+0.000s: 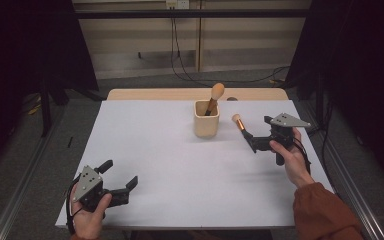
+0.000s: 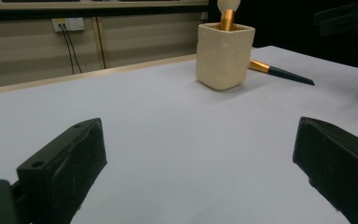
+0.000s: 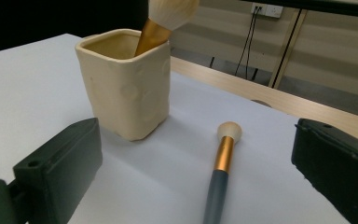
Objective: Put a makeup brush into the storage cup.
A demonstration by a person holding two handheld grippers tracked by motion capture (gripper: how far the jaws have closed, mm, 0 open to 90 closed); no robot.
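- Toward two o'clock on the white table, the right gripper hovers with its jaws spread wide and nothing clamped between them.
- Between those jaws, in the right gripper view, a small makeup brush lies flat on the table, bristle head pointing to twelve o'clock, dark handle toward six; no jaw touches it.
- At ten o'clock from that brush stands a cream square cup, upright, just beside it.
- A larger brush leans inside the cup, bristles up.
- Down at seven o'clock, the left gripper rests near the table's edge, jaws wide apart, empty.
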